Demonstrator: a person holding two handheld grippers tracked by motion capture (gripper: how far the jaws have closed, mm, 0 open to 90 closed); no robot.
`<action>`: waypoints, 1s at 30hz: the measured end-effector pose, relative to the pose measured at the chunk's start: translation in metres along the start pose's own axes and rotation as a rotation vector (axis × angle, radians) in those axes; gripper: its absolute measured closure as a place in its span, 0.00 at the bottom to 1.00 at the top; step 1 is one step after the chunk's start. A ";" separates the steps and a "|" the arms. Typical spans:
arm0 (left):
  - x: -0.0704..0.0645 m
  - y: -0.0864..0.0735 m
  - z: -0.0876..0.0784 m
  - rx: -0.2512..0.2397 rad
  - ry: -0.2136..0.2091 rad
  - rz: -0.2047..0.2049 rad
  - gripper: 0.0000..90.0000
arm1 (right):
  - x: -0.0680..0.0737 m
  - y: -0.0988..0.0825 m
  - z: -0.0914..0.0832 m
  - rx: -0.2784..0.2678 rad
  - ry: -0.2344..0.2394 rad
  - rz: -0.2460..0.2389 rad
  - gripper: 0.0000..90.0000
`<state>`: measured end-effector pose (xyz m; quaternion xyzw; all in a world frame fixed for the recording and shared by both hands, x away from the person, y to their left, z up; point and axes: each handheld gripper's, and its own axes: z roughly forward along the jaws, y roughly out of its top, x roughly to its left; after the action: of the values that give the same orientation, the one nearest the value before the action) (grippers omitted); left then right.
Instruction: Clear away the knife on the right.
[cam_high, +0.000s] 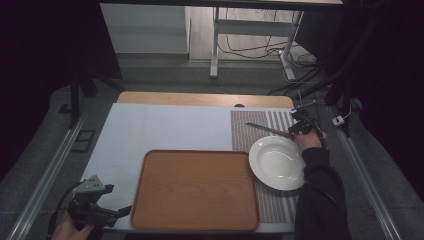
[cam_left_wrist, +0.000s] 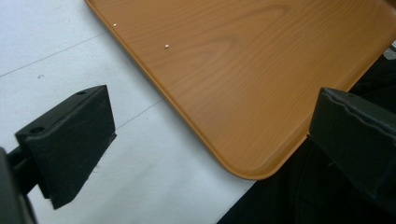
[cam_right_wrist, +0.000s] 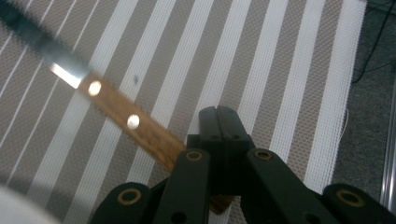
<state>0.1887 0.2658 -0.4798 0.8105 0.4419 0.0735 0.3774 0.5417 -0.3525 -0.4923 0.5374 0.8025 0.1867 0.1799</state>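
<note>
Two grippers here: right gripper (cam_right_wrist: 217, 114) clamped shut, wooden-handled knife (cam_right_wrist: 116, 112) lying on striped placemat (cam_right_wrist: 280, 70) right alongside, beyond white plate (cam_high: 277, 162). Left gripper (cam_left_wrist: 205, 135) wide open over corner of wooden tray (cam_left_wrist: 243, 70), holding nothing.

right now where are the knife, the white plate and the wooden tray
knife (cam_right_wrist: 122, 117): right gripper view, on its wooden handle.
white plate (cam_high: 278, 162): high view, middle of its bowl.
wooden tray (cam_high: 195, 189): high view, on its bare floor.
</note>
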 end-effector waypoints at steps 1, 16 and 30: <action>0.000 0.000 0.000 0.000 0.000 0.000 0.00 | 0.001 -0.002 -0.002 0.005 0.004 -0.008 1.00; -0.001 0.001 0.001 0.009 0.005 0.013 0.01 | 0.008 -0.022 -0.020 0.036 0.082 -0.054 1.00; 0.000 0.001 0.001 0.006 0.002 0.010 0.01 | 0.021 0.007 -0.026 -0.083 0.077 -0.007 0.03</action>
<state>0.1896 0.2648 -0.4797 0.8139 0.4384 0.0749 0.3739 0.5270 -0.3334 -0.4686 0.5193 0.8022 0.2396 0.1716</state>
